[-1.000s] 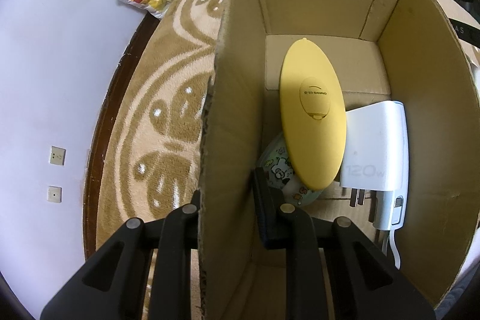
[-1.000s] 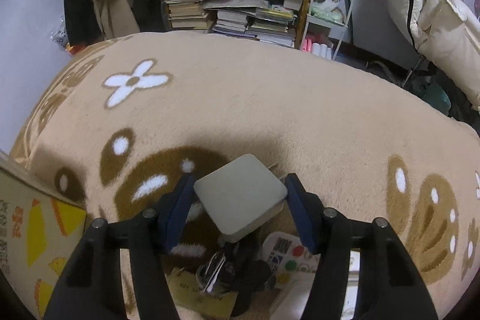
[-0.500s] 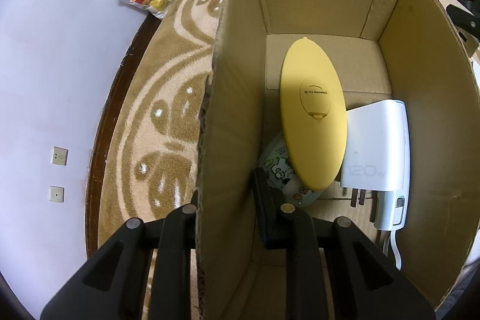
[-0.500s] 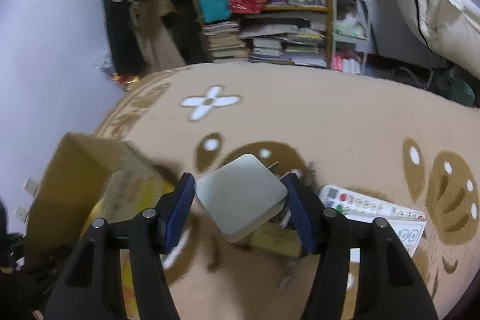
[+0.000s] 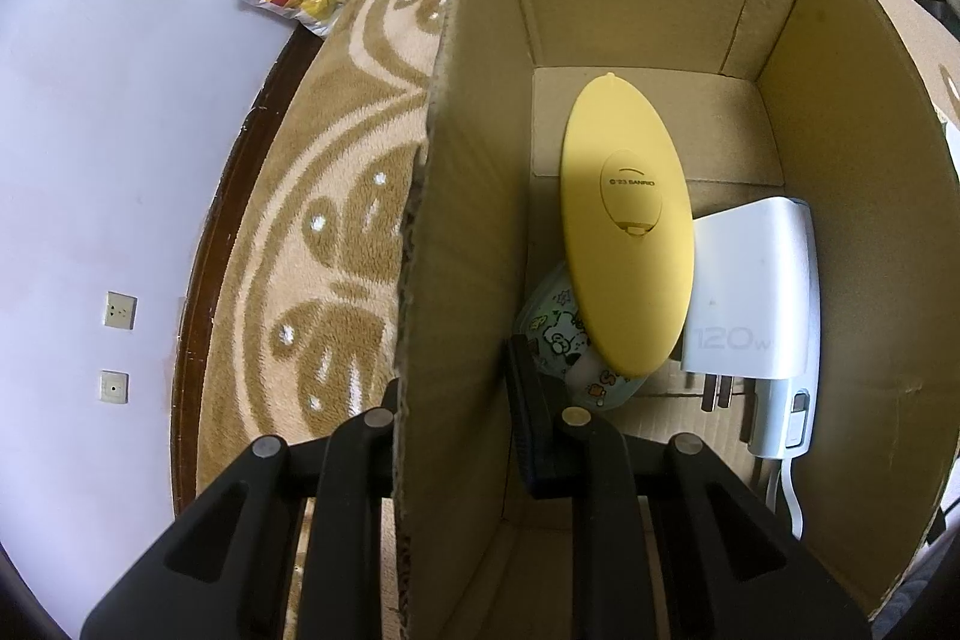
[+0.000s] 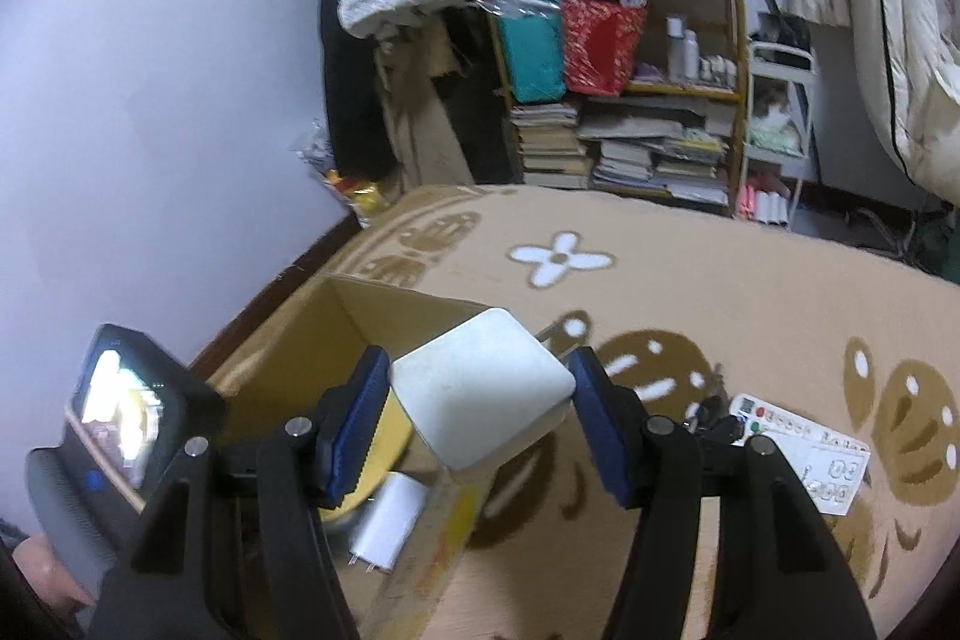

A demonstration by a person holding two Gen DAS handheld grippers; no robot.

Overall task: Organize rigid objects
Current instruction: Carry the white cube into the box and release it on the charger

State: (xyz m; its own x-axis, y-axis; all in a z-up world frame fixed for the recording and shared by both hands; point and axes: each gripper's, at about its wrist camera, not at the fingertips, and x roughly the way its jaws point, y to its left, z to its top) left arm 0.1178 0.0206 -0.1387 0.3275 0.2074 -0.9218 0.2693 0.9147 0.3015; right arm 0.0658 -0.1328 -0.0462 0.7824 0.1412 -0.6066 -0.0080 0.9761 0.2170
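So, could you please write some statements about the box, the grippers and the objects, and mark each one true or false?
1. The right gripper holds a white square charger between its blue pads. True.
2. The left gripper is clamped on the wall of the cardboard box. True.
3. The yellow oval case lies on the rug outside the box. False: it lies inside the box.
4. The white 120W adapter is inside the box, beside the yellow case. True.
5. The remote control is already in the box. False: it lies on the rug.
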